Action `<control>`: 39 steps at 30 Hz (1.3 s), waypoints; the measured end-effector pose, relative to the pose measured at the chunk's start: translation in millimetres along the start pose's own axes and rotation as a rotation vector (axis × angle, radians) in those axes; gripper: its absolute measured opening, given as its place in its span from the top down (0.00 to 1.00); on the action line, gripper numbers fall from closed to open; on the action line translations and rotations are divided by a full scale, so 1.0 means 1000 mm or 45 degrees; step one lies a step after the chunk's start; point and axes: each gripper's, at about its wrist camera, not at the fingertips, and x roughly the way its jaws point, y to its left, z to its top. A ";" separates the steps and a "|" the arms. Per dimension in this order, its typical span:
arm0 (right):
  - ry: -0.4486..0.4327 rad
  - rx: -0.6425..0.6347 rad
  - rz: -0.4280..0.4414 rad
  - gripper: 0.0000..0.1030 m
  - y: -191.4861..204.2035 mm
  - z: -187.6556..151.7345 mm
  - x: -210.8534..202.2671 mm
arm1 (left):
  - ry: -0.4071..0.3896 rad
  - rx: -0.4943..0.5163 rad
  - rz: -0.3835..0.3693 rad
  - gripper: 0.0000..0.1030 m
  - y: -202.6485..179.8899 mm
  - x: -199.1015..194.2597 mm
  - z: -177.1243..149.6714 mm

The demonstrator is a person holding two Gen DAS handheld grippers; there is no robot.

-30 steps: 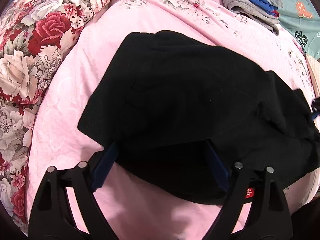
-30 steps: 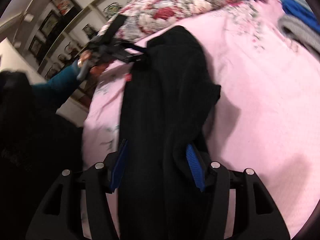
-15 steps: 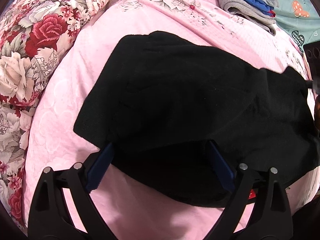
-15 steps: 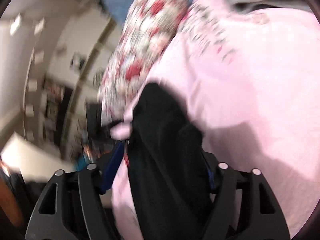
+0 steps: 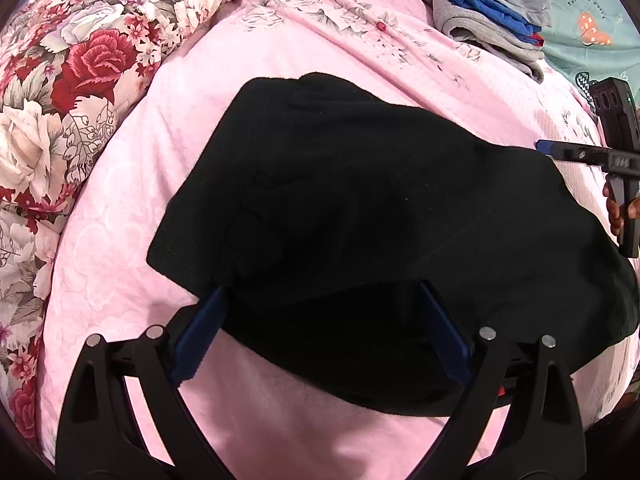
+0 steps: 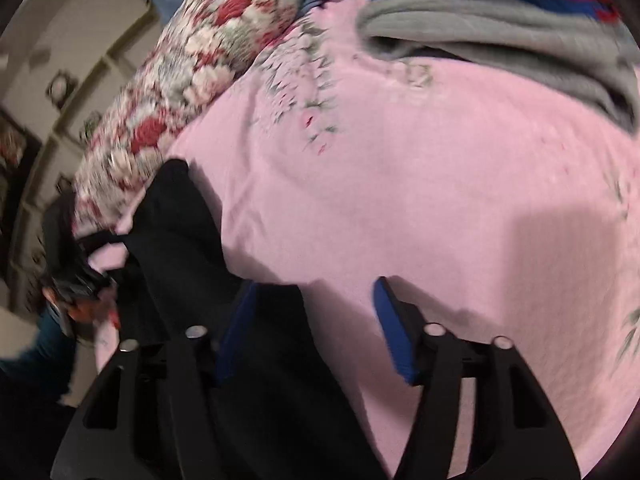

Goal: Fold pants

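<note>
Black pants [image 5: 360, 208] lie folded in a broad heap on the pink bedspread [image 5: 280, 56]. My left gripper [image 5: 320, 296] stands open at their near edge, and the cloth spreads across the wide gap between its blue pads [image 5: 200, 332]. At the far right a hand holds my right gripper [image 5: 560, 152] just past the pants' far edge. The right wrist view shows that right gripper [image 6: 312, 292] open over bare pink spread, with the pants [image 6: 180, 240] lying only by its left finger. The left gripper [image 6: 72, 272] is a blur at that view's left edge.
A red and white floral quilt [image 5: 60, 100] runs along the left side of the bed. A pile of folded grey and blue clothes [image 5: 492, 20] sits at the back right, close ahead of my right gripper [image 6: 500, 32]. Wall shelves [image 6: 60, 80] stand beyond the bed.
My right gripper has swung off the pants it straddled and now points at the clothes pile. The left gripper has stayed open at the pants' near edge, and the pants lie flatter.
</note>
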 end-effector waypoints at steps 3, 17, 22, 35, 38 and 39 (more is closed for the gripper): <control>0.066 -0.192 -0.034 0.63 0.023 -0.008 0.015 | -0.008 0.003 -0.002 0.08 0.000 -0.002 -0.003; 0.010 -0.558 -0.680 0.93 0.066 0.016 0.023 | -0.116 -0.068 -0.055 0.08 -0.001 -0.016 -0.002; 0.046 -0.485 -0.709 0.69 0.045 0.019 0.039 | -0.104 0.002 -0.014 0.08 -0.011 -0.007 0.000; -0.129 -0.083 -0.280 0.46 0.060 -0.019 -0.029 | -0.223 -0.057 -0.102 0.08 0.009 -0.037 0.062; -0.124 -0.074 -0.217 0.46 0.073 -0.033 -0.026 | -0.145 -0.093 -0.061 0.10 0.017 -0.009 0.087; -0.127 -0.062 -0.202 0.46 0.076 -0.039 -0.027 | -0.117 -0.121 -0.068 0.10 0.023 -0.002 0.093</control>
